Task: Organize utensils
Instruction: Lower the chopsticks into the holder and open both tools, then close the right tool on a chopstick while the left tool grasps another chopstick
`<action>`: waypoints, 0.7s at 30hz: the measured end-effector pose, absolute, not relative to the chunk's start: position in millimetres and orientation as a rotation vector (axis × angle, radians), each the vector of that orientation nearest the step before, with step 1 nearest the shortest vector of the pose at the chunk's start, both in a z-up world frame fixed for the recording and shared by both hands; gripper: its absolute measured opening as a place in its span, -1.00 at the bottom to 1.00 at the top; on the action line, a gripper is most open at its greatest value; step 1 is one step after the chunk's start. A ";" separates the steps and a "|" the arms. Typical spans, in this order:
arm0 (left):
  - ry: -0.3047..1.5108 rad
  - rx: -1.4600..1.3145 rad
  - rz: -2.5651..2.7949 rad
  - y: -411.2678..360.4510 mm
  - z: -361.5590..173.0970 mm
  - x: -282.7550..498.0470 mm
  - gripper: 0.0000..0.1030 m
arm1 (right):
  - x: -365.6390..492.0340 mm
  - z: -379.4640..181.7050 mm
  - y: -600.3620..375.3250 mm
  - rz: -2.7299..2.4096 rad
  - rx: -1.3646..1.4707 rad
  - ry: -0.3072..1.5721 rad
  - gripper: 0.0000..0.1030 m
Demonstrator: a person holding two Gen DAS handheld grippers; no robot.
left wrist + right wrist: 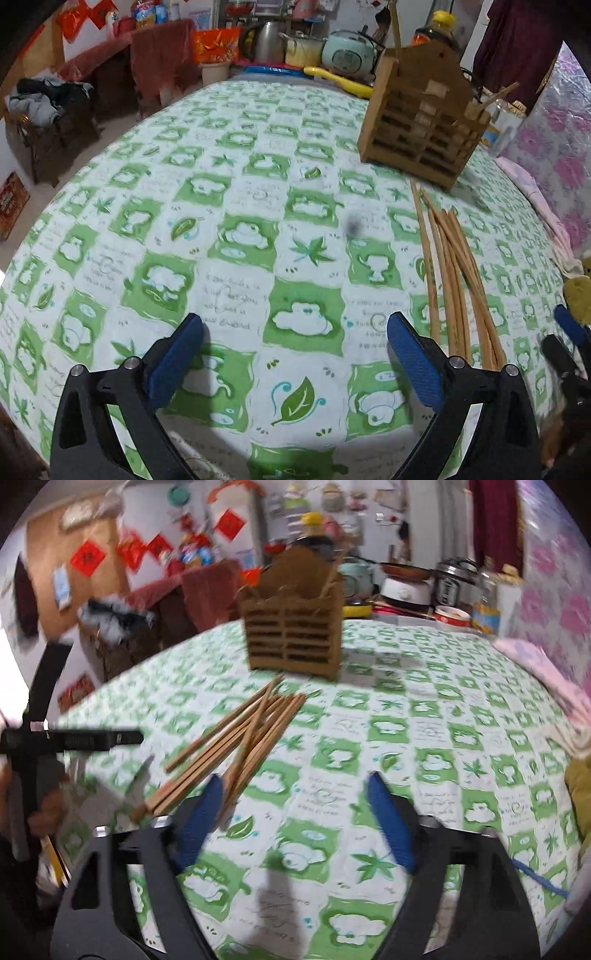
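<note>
The left hand-held gripper [295, 328] hovered over the surface [229, 206], which was covered in a green-and-white patterned cloth. Its blue-padded fingers [173, 363] stood wide apart with nothing between them, only bare cloth below. The chopsticks [454, 273] lay in a loose bundle just to the right of this gripper's right finger, running from near to far, flat on the cloth and not touching the pads. Beyond their far ends, toward the far right, stood the wooden slatted holder [421, 129], upright, with a few sticks already poking out of its right side.

In the right wrist view, the chopsticks [236, 746] lay fanned on the cloth to the left of centre, their near ends reaching down beside the left finger of the right hand-held gripper [295, 786]. Whether any stick touched that pad could not be told through the blur. This gripper's fingers [391, 823] were also spread wide, gripping nothing. The holder [295, 631] stood farther off, just past the far tips of the chopsticks.
</note>
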State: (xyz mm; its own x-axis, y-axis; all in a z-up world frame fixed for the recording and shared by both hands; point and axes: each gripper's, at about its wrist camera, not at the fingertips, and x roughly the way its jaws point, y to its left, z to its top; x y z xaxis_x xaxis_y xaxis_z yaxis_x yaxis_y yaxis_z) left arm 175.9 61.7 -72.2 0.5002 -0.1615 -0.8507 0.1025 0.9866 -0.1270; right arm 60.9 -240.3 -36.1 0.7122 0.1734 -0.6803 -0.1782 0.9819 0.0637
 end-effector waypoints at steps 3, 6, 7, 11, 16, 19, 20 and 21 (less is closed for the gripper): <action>1.046 -0.014 -0.145 54.7 -72.8 175.9 0.89 | 61.4 -38.6 -231.9 0.240 -0.016 0.785 0.03; 1.053 0.025 -0.129 49.6 -74.2 174.5 0.89 | 62.5 -41.6 -227.0 0.298 0.028 0.826 -0.07; 1.055 0.030 -0.127 48.8 -74.5 174.5 0.89 | 63.3 -42.6 -224.3 0.312 0.032 0.837 -0.10; 1.060 0.053 -0.115 45.6 -76.5 176.3 0.89 | 68.7 -49.5 -213.7 0.338 0.048 0.885 -0.37; 1.064 0.081 -0.104 41.7 -78.4 177.2 0.89 | 77.4 -56.8 -206.3 0.332 0.046 0.941 -0.75; 1.063 0.079 -0.105 41.8 -78.4 177.0 0.89 | 77.5 -57.7 -209.9 0.330 0.065 0.942 -0.85; 1.063 0.080 -0.104 41.5 -78.4 177.1 0.89 | 76.7 -57.5 -211.9 0.326 0.072 0.941 -0.87; 1.064 0.081 -0.104 41.6 -78.3 177.1 0.89 | 75.5 -57.1 -214.3 0.321 0.083 0.935 -0.87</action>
